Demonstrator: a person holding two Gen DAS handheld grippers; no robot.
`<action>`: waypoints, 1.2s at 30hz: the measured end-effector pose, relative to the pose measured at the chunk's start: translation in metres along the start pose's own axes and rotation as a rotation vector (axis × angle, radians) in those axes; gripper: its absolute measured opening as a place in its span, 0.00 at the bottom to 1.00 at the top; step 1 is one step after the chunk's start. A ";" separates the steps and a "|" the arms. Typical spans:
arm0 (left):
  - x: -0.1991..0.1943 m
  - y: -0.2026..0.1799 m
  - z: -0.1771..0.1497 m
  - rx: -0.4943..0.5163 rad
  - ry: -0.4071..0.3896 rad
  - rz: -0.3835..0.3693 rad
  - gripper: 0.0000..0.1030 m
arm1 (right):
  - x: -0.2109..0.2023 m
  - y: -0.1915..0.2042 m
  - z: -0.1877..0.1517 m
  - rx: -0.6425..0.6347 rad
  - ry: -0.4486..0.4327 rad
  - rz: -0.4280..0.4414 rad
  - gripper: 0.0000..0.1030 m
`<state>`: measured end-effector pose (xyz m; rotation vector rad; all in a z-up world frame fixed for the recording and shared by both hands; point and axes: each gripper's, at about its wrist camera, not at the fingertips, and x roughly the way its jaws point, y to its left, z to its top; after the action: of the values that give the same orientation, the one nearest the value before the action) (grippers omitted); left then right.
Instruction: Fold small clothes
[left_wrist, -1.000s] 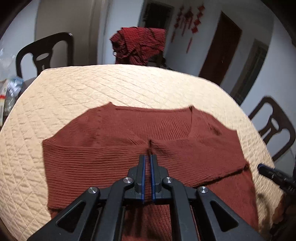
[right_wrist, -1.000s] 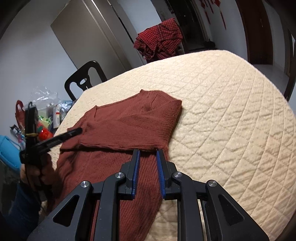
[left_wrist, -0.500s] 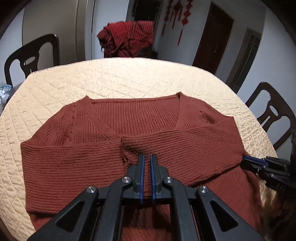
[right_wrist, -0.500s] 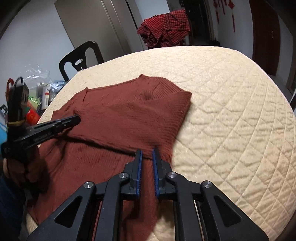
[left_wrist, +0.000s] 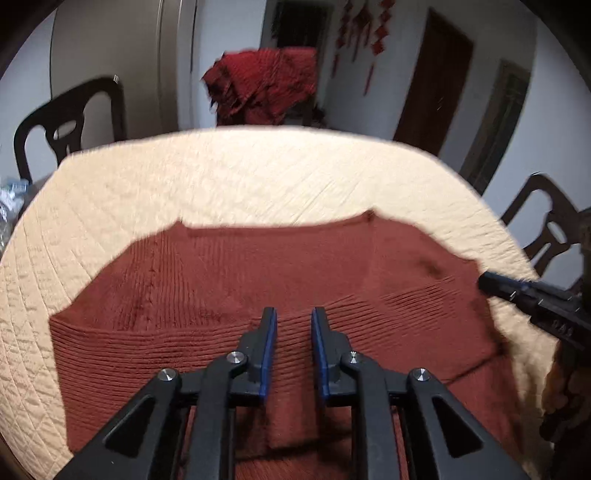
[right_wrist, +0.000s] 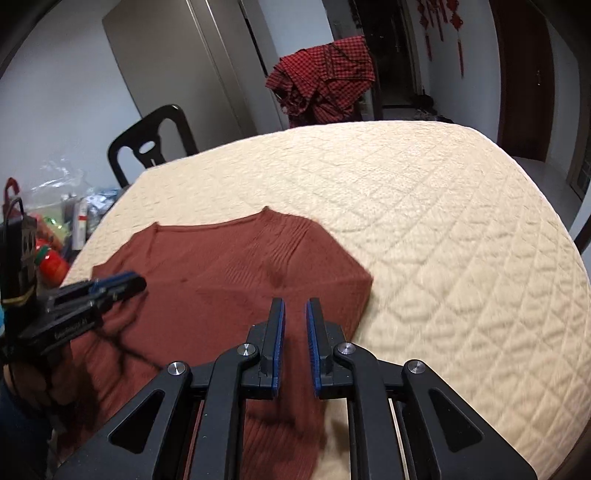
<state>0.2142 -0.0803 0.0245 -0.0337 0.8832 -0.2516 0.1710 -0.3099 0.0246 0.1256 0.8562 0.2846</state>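
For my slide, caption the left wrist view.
Open left gripper above a rust sweater on the quilted table.

Quilted table (right_wrist: 461, 229) lay bare beyond the sweater (left_wrist: 236, 280) to its far edge; chairs (right_wrist: 151, 147) and draped red cloth (right_wrist: 325, 81) stood past it.

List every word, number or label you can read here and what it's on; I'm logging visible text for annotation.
None reads for certain.
White print on the left gripper body: too blurred.
Pale marks on the right gripper body: too blurred.
Packaging in the clutter beside the table: too small.
Red hanging ornaments on the wall: no legible characters.
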 end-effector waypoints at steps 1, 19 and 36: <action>0.003 0.001 -0.002 0.006 -0.015 0.000 0.21 | 0.008 -0.002 0.002 0.001 0.024 -0.026 0.11; -0.032 0.001 -0.044 0.045 -0.024 -0.014 0.21 | -0.020 0.004 -0.045 -0.057 0.046 -0.004 0.11; -0.107 0.052 -0.088 -0.041 -0.109 0.050 0.32 | -0.074 0.022 -0.072 -0.087 -0.001 0.035 0.18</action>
<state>0.0923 0.0018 0.0423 -0.0630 0.7799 -0.1834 0.0662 -0.3109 0.0366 0.0594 0.8394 0.3537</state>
